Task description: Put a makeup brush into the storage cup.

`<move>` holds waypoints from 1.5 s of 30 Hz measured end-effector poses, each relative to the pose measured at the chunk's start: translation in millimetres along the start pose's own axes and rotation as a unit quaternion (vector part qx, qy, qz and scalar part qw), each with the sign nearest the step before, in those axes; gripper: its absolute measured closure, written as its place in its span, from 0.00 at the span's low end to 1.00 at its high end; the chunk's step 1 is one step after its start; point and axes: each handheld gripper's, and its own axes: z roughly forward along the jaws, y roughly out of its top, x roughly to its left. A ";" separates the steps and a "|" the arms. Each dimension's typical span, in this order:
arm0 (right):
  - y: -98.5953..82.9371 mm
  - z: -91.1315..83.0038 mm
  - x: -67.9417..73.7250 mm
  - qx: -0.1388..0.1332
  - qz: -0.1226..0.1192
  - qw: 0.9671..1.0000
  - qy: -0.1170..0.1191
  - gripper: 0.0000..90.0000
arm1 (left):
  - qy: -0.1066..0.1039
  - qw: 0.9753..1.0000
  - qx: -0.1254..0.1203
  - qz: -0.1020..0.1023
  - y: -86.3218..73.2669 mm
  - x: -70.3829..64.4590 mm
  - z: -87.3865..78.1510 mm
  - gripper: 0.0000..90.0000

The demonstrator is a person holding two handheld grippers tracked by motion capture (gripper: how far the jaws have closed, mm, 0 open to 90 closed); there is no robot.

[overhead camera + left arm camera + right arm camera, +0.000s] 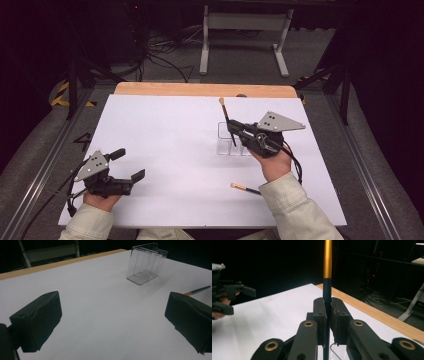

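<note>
— Gripping a brush (226, 116) upright between closed jaws, our right gripper (233, 131) hangs over the clear holder (223, 145) on the white table (165, 150). Do we agree on that?

— We do. In the right gripper view the brush's dark shaft (327, 297) runs straight up between the two pads, with a gold band (327, 258) above them. In the high view the brush leans slightly away from us, its pale tip uppermost and its lower end reaching down to the holder.

— And our left gripper (131, 165)?

— Jaws spread wide, holding nothing, low over the near left part of the table, well apart from the holder. Its own view shows one pad (37, 320) at each side with bare white surface between them.

— What else lies around?

— A second brush (245, 188) lies flat on the table near our right sleeve (295, 210), its pale end pointing left. The left gripper view catches it (197, 291) just behind the right-hand pad. The holder (146, 263) there stands upright and shows thin inner dividers.

— Anything standing in the way?

— Our right gripper covers part of the holder in the high view, so we cannot tell which compartment the brush's lower end meets. Beyond the table's wooden far edge (205, 90) are cables (160, 55) on the floor and a white stand (245, 35).
</note>
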 end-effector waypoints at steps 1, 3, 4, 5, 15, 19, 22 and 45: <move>-0.2 -0.6 -1.4 -0.002 0.004 1.000 0.000 0.92 | 0.000 1.000 0.000 0.000 0.0 0.0 -0.1 0.02; -1.7 -1.9 -5.1 -0.014 0.009 1.000 -0.002 0.92 | 0.000 1.000 0.000 0.000 0.0 0.1 -0.2 0.02; -3.5 -2.5 -6.1 -0.022 0.003 1.000 -0.007 0.92 | 0.001 1.000 0.000 0.000 0.0 0.1 -0.3 0.02; -4.8 -3.0 -6.8 -0.027 -0.003 1.000 -0.010 0.92 | 0.000 1.000 0.000 0.000 0.0 0.2 -0.2 0.02; -12.9 -6.2 -20.9 -0.043 0.019 0.998 -0.029 0.92 | 0.000 1.000 0.000 0.001 -0.1 0.1 0.5 0.02; -13.2 -6.5 -22.9 -0.049 0.017 0.998 -0.035 0.92 | -0.001 1.000 0.000 0.000 -0.2 -0.1 0.6 0.02; -13.8 -5.5 -25.5 -0.057 0.017 0.997 -0.041 0.92 | -0.001 1.000 0.000 0.000 -0.1 0.1 0.0 0.02; -19.5 -2.7 -46.1 -0.089 0.035 0.993 -0.071 0.92 | -0.002 1.000 0.000 -0.001 -0.2 0.1 0.6 0.02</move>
